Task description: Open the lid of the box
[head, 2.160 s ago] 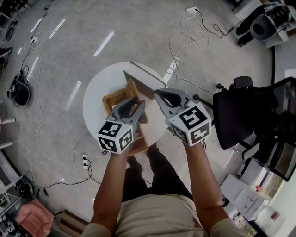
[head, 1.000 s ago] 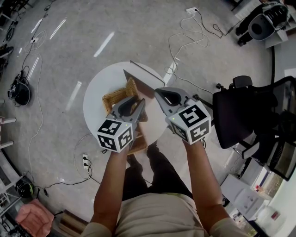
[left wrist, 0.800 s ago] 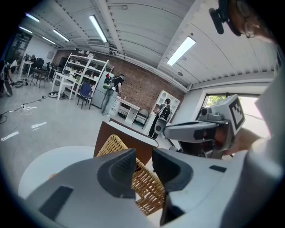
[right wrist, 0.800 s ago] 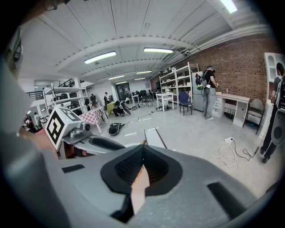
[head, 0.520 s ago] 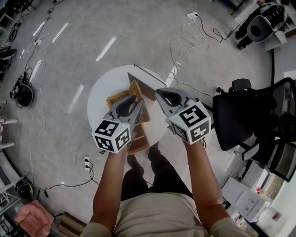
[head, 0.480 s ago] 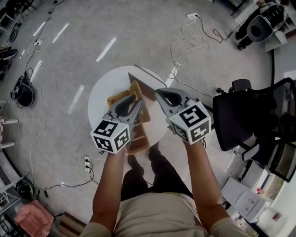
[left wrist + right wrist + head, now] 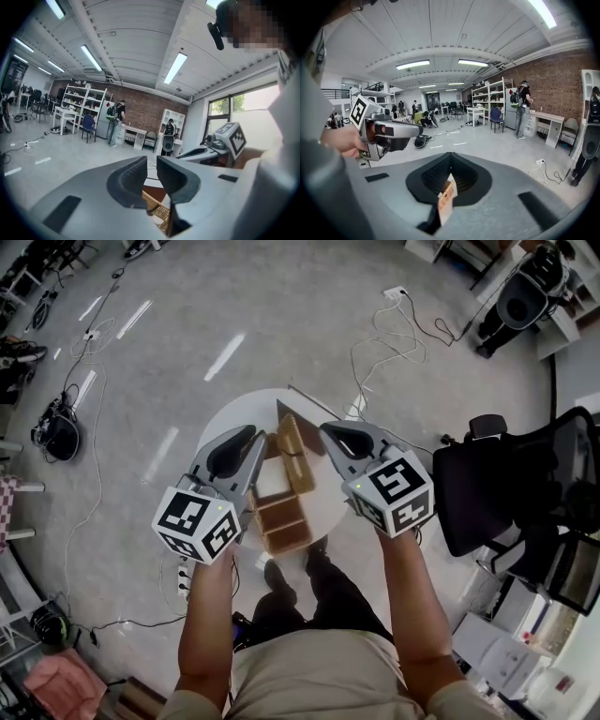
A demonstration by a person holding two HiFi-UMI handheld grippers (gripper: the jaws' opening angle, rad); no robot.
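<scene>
A wicker box (image 7: 281,517) with several compartments sits on a round white table (image 7: 217,430). Its lid (image 7: 292,448) stands raised, nearly upright, at the box's far end. My right gripper (image 7: 336,440) is shut on the lid's edge; in the right gripper view a thin wicker-lined edge of the lid (image 7: 446,194) sits pinched between the dark pads of that gripper (image 7: 449,163). My left gripper (image 7: 246,439) hovers left of the box, apart from it. Its jaws are closing, with a narrow gap and nothing between them (image 7: 151,169). Wicker (image 7: 157,208) shows below them.
A black office chair (image 7: 487,474) stands close on the right. Cables (image 7: 394,324) trail over the grey floor beyond the table, and a power strip (image 7: 183,573) lies near its left foot. Shelves, desks and people stand far off in the room.
My left gripper has drawn away to the left, off the box, and its jaws have narrowed. The lid stands more upright, and the box's compartments now show. The right gripper has barely moved.
</scene>
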